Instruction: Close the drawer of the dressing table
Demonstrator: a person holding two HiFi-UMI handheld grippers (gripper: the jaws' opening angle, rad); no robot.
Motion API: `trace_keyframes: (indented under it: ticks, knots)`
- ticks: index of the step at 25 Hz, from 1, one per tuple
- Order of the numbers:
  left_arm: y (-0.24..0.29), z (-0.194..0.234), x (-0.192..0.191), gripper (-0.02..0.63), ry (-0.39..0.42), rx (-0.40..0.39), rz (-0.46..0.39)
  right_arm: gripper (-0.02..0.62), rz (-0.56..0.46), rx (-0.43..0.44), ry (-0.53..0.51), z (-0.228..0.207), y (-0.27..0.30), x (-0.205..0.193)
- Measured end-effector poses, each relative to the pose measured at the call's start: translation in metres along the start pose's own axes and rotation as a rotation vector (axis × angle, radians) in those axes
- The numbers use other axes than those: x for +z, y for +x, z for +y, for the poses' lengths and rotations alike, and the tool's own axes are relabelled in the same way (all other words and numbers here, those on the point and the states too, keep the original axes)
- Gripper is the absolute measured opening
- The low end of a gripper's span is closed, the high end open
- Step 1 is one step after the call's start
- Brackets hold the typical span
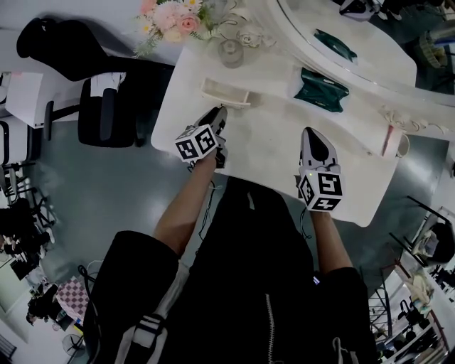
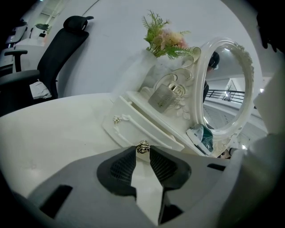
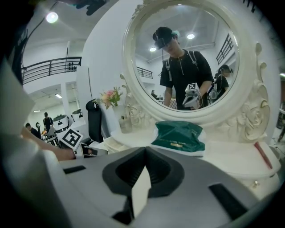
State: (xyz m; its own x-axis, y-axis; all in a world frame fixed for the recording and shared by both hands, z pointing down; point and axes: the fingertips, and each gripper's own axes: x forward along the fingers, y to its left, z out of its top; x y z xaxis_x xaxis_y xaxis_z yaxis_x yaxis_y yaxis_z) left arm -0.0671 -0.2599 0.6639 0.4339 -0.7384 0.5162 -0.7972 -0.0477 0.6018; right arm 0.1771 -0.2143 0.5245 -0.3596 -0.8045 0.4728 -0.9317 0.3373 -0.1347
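A small white drawer (image 1: 225,93) stands pulled out from the vanity unit on the white dressing table (image 1: 270,135). In the left gripper view its front panel (image 2: 132,130) carries two metal rose knobs. My left gripper (image 2: 143,149) is shut on the nearer knob (image 2: 143,147), with both dark pads pressing on its sides. The other knob (image 2: 116,119) is free further left. From the head view, the left gripper (image 1: 217,118) reaches up to the drawer front. My right gripper (image 1: 313,142) hovers over the tabletop to the right, shut and holding nothing, its fingertips (image 3: 143,149) meeting.
An oval mirror (image 3: 182,58) stands at the back with a green pouch (image 3: 179,134) in front of it. A flower vase (image 1: 170,18) and a glass bottle (image 2: 165,95) sit beside the drawer unit. A black office chair (image 1: 106,106) stands left of the table. A red pen (image 1: 388,139) lies far right.
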Motion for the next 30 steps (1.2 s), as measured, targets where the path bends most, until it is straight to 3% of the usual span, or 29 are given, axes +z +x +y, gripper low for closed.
trace_keyframes:
  ticks: [30]
  knots:
    - [0.047, 0.005, 0.019, 0.095, -0.015, 0.015, 0.027, 0.003, 0.009, -0.020, 0.022, -0.019, 0.023, 0.010]
